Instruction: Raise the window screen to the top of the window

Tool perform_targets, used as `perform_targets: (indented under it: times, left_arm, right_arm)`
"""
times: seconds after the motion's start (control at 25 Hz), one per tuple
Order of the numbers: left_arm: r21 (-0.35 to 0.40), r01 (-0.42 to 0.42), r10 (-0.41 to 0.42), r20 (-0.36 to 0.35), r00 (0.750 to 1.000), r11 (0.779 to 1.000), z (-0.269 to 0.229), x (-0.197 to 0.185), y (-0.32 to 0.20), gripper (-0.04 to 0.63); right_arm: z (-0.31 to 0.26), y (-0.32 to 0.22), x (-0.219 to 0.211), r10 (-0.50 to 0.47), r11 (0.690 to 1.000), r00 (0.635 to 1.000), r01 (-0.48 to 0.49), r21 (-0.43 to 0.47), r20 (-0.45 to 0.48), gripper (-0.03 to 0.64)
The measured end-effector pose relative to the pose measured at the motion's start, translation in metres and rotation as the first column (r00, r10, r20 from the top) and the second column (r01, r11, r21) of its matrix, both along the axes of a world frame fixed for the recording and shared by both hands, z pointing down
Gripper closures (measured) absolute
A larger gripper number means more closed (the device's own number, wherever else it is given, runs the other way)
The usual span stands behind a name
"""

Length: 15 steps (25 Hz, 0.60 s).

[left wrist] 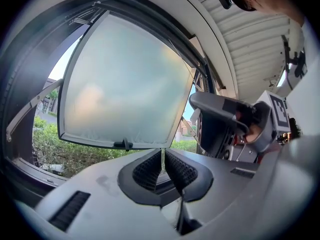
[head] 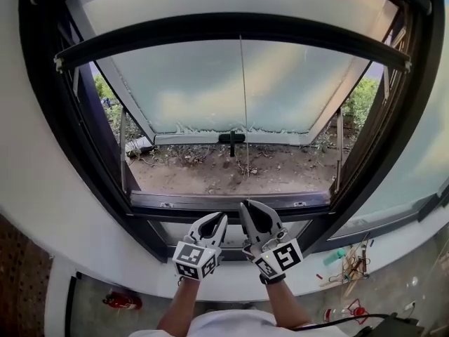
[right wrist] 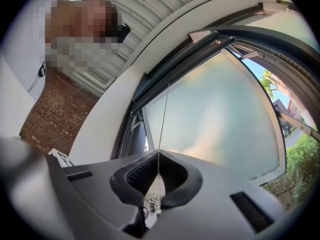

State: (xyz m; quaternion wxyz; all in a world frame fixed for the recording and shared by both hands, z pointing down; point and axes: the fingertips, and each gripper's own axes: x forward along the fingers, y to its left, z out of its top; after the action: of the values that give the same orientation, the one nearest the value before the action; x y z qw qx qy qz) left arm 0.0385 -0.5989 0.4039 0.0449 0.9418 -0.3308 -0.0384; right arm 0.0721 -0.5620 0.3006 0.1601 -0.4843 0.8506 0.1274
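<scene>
The screen's black bar (head: 231, 25) spans the window frame near its top, with a thin pull cord (head: 243, 104) hanging from its middle. My right gripper (head: 245, 203) is shut on that cord just above the sill. In the right gripper view the cord (right wrist: 164, 119) runs taut from the closed pads of the right gripper (right wrist: 158, 166) up to the bar (right wrist: 200, 46). My left gripper (head: 223, 216) sits right beside it, slightly lower. Its jaws (left wrist: 163, 159) are closed with a pale strand of cord (left wrist: 162, 156) pinched between the pads.
The frosted pane (head: 231, 90) is swung outward, its black handle (head: 231, 138) at its lower edge. Bare ground and shrubs (head: 361, 100) lie outside. The sill (head: 231, 202) is just ahead of both grippers. A red object (head: 121, 300) and tools (head: 344, 265) lie on the floor.
</scene>
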Motion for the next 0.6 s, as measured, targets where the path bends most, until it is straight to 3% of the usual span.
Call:
perform_targets:
  times: [0.16, 0.44, 0.6]
  left_arm:
    - [0.015, 0.004, -0.004, -0.003, 1.000, 1.000, -0.007, -0.001, -0.002, 0.574]
    - [0.033, -0.005, 0.004, 0.020, 1.000, 0.999, -0.010, -0.004, 0.003, 0.574]
    - [0.055, 0.001, -0.003, 0.035, 0.999, 0.998, -0.016, -0.007, 0.002, 0.572]
  right_arm:
    - [-0.038, -0.007, -0.003, -0.032, 0.997, 0.999, 0.033, 0.069, -0.013, 0.617]
    - [-0.105, 0.000, 0.004, -0.133, 0.978, 0.984, 0.111, 0.179, 0.117, 0.617]
    - [-0.138, 0.005, -0.004, -0.163, 0.962, 0.981, 0.134, 0.237, 0.108, 0.617]
